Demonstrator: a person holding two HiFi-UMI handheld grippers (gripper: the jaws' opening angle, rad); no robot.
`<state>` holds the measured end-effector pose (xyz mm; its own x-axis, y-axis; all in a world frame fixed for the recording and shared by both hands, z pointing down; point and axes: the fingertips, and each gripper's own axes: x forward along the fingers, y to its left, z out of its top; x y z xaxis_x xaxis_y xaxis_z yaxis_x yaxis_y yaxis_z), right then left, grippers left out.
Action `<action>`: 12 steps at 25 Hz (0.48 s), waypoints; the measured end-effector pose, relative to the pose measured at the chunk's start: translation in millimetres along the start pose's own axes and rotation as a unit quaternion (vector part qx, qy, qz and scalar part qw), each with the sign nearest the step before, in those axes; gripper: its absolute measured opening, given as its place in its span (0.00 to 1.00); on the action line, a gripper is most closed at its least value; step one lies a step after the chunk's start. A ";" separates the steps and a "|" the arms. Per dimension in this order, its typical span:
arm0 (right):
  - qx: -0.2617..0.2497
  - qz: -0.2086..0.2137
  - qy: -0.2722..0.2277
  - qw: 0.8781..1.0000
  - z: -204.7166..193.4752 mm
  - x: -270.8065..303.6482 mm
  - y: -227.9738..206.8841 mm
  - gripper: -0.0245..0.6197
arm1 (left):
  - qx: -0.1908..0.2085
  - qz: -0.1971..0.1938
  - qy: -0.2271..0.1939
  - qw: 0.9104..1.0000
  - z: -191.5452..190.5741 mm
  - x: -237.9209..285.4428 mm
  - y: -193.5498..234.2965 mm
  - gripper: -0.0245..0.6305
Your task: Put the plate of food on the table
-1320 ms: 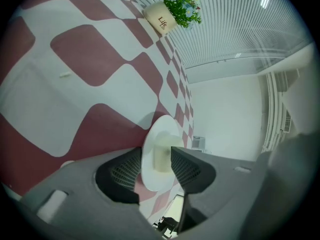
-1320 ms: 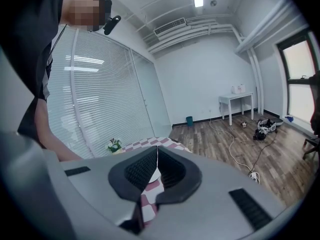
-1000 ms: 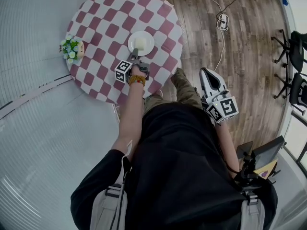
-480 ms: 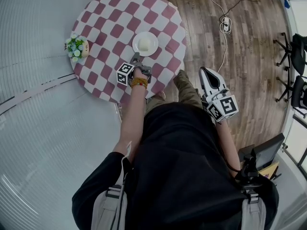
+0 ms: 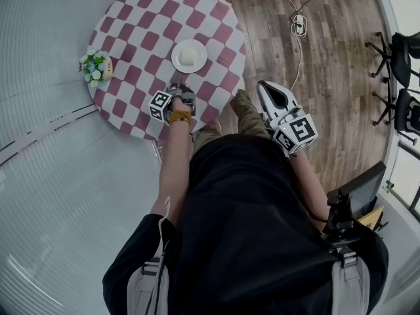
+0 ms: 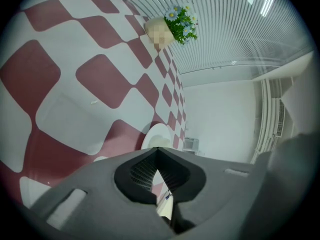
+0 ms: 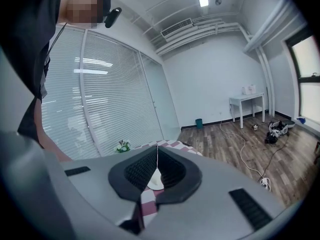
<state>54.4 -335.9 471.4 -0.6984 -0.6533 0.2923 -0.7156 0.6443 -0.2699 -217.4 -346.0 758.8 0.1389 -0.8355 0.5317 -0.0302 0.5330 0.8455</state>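
A white plate (image 5: pixel 189 56) with a pale piece of food sits on the round table (image 5: pixel 144 25), which has a red and white chequered cloth. My left gripper (image 5: pixel 177 85) hovers over the table's near edge, a short way from the plate. Its jaws have just been closing and now stand shut with nothing between them. In the left gripper view the plate (image 6: pixel 156 136) shows just beyond the closed tips of the left gripper (image 6: pixel 158 149). My right gripper (image 5: pixel 264 87) hangs shut and empty over the floor beside the table. In its own view the right gripper (image 7: pixel 157 146) points toward the table (image 7: pixel 172 144).
A small pot of flowers (image 5: pixel 96 67) stands at the table's left edge. Cables and a power strip (image 5: pixel 298 25) lie on the wood floor. Office chairs (image 5: pixel 400 64) stand at the right. A white side table (image 7: pixel 247 101) is by the far wall.
My left gripper has drawn back from the plate toward the table's near edge. The plate stays on the table. The right gripper has shifted slightly left.
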 end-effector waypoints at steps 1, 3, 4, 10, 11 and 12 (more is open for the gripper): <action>-0.002 0.007 0.000 1.000 0.2 5.1 3.2 0.05 | 0.004 -0.001 -0.006 1.000 5.8 -4.3 0.4 0.04; -0.005 0.017 0.000 1.000 -0.5 10.7 11.2 0.05 | 0.029 -0.001 -0.020 0.999 15.9 -16.1 1.2 0.04; -0.007 0.019 0.001 1.000 -0.4 11.5 14.2 0.05 | 0.051 0.000 -0.022 0.998 17.6 -21.1 0.6 0.04; -0.019 0.033 0.001 0.999 8.5 25.1 23.8 0.05 | 0.128 -0.009 -0.020 0.992 22.0 -42.9 -11.2 0.04; -0.019 0.038 -0.001 0.999 8.7 27.8 28.4 0.05 | 0.134 -0.009 -0.021 0.991 25.8 -49.1 -10.7 0.04; -0.019 0.041 -0.002 0.999 8.8 29.8 32.4 0.05 | 0.141 -0.010 -0.020 0.990 28.4 -54.5 -10.0 0.04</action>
<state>10.3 -338.0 463.3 -0.7554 -0.5986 0.2666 -0.6543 0.7111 -0.2573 -252.8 -309.5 722.7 0.1027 -0.8529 0.5119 -0.3043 0.4630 0.8325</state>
